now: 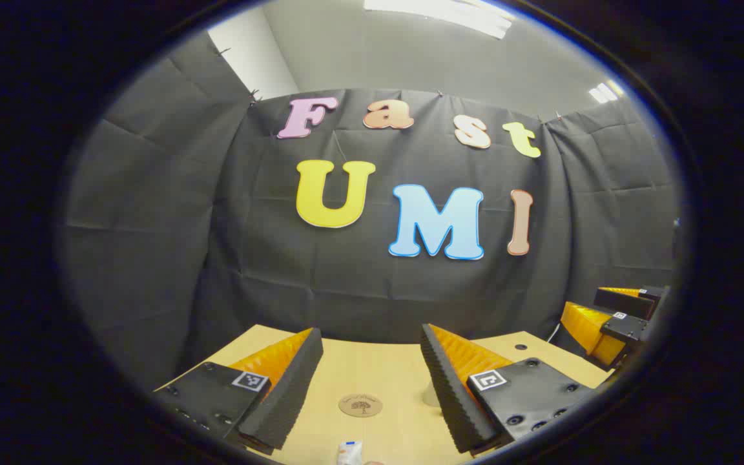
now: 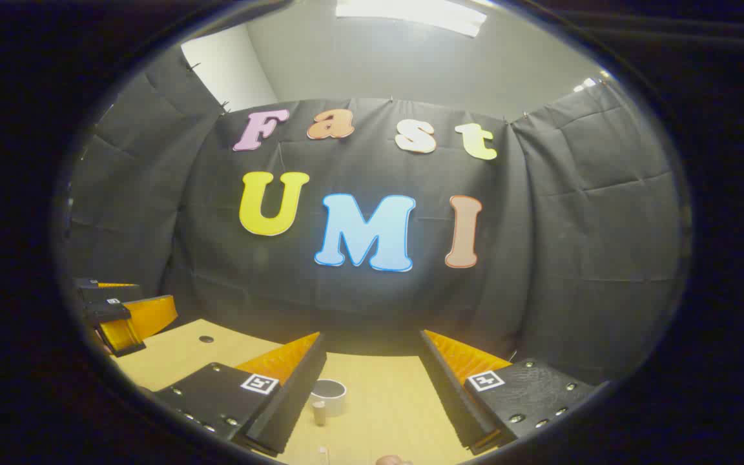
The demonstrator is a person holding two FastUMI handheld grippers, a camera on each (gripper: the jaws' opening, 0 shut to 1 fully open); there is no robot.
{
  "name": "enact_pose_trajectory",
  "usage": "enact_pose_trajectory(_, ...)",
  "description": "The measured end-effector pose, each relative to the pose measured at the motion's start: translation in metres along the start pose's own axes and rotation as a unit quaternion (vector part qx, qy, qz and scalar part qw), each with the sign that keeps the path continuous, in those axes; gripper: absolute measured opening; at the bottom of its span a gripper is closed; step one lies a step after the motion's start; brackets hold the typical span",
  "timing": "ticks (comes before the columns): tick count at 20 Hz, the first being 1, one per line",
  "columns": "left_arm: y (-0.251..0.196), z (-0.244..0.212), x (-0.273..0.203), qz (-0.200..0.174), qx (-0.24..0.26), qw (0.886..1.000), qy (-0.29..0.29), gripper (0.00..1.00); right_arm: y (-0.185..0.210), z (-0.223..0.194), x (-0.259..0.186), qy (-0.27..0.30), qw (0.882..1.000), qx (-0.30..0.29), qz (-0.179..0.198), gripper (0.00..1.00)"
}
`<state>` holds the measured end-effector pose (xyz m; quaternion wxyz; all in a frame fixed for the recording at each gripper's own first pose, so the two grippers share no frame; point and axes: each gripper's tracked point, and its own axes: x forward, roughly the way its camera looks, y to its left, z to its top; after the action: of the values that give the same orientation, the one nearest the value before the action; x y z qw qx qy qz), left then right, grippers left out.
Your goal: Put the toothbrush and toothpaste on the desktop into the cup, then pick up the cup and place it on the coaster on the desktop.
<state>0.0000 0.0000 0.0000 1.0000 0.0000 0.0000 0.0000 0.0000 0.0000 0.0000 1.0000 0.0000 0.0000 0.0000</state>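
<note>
Two foam-padded fingers of the left hand-held gripper (image 1: 372, 387) fill the bottom of the left gripper view, spread wide with nothing between them; each finger is a ribbed black pad backed by orange plastic on a black block carrying one square marker; beyond them lies the pale wooden desk (image 1: 385, 361), and on it one round brown coaster (image 1: 360, 405) with a dark tree emblem, lying flat between the fingers; at the lower edge one white tube end, apparently the toothpaste (image 1: 350, 452), is cut off by the rim; a pale shape just behind the right-hand finger is too hidden to name; the other hand-held gripper shows at the far right, partly cropped

In the right gripper view the right hand-held gripper (image 2: 372, 387) also stands wide apart and empty, same black foam and orange backing, one marker per finger; between its fingers, nearer the left-hand one, stands one white cup (image 2: 328, 391), round and open-topped, upright on the desk; a small pale cylinder (image 2: 319, 412) stands just in front of it, too small to identify; a thin white sliver and a rounded pinkish thing at the bottom edge are cropped and unclear; the toothbrush I cannot make out
</note>
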Motion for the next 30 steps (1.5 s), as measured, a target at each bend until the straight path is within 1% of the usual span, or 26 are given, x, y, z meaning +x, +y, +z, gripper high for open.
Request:
enact_pose_trajectory(1, -0.001, -0.002, 0.001, -0.004, -0.001, 1.000, 0.003, 0.97, 0.002, -0.004, 0.000, 0.006, 1.000, 0.001, 0.004, 0.90)
enact_pose_trajectory(2, -0.001, -0.005, 0.001, -0.007, -0.001, 1.000, 0.006, 0.96, 0.002, -0.008, 0.000, 0.012, 1.000, 0.000, 0.007, 0.90)
enact_pose_trajectory(5, -0.002, -0.006, 0.002, -0.010, 0.000, 1.000, 0.009, 0.97, -0.001, -0.008, -0.001, 0.016, 1.000, -0.003, 0.005, 0.90)
enact_pose_trajectory(6, -0.004, -0.007, 0.002, -0.016, -0.001, 1.000, 0.010, 1.00, -0.002, -0.007, 0.000, 0.016, 1.000, -0.004, 0.005, 0.90)
enact_pose_trajectory(7, -0.004, -0.011, 0.003, -0.016, -0.002, 1.000, 0.012, 0.97, -0.002, -0.008, -0.001, 0.017, 1.000, -0.004, 0.006, 0.90)
enact_pose_trajectory(8, -0.004, -0.013, 0.004, -0.015, -0.005, 1.000, 0.015, 0.97, -0.003, -0.008, -0.002, 0.019, 1.000, -0.005, 0.006, 0.90)
enact_pose_trajectory(9, -0.005, -0.016, 0.005, -0.016, -0.008, 1.000, 0.017, 1.00, -0.005, -0.008, -0.003, 0.019, 1.000, -0.006, 0.005, 0.90)
enact_pose_trajectory(10, -0.005, -0.018, 0.006, -0.015, -0.012, 1.000, 0.019, 0.97, -0.007, -0.007, -0.002, 0.020, 1.000, -0.009, 0.004, 0.90)
enact_pose_trajectory(14, -0.005, -0.020, 0.005, -0.011, -0.013, 1.000, 0.022, 0.97, -0.005, -0.013, -0.002, 0.028, 0.999, -0.012, 0.011, 0.90)
enact_pose_trajectory(19, -0.005, -0.030, 0.007, -0.014, -0.004, 0.999, 0.038, 0.97, 0.001, -0.024, -0.004, 0.043, 0.999, -0.008, 0.019, 0.90)
enact_pose_trajectory(20, -0.006, -0.034, 0.008, -0.017, -0.006, 0.999, 0.045, 1.00, 0.002, -0.026, -0.004, 0.049, 0.999, -0.006, 0.020, 0.90)
enact_pose_trajectory(21, -0.006, -0.040, 0.007, -0.017, -0.008, 0.998, 0.053, 0.97, 0.004, -0.029, -0.005, 0.055, 0.998, -0.004, 0.022, 0.91)
enact_pose_trajectory(24, -0.007, -0.060, 0.005, -0.012, -0.019, 0.996, 0.085, 0.97, 0.008, -0.040, -0.008, 0.082, 0.996, 0.001, 0.027, 0.90)
enact_pose_trajectory(27, -0.002, -0.085, 0.007, -0.010, -0.026, 0.992, 0.125, 0.97, 0.015, -0.052, -0.010, 0.108, 0.994, 0.000, 0.035, 0.91)
enact_pose_trajectory(30, 0.000, -0.107, 0.011, -0.012, -0.017, 0.985, 0.171, 0.97, 0.026, -0.074, -0.011, 0.150, 0.988, 0.001, 0.047, 0.91)
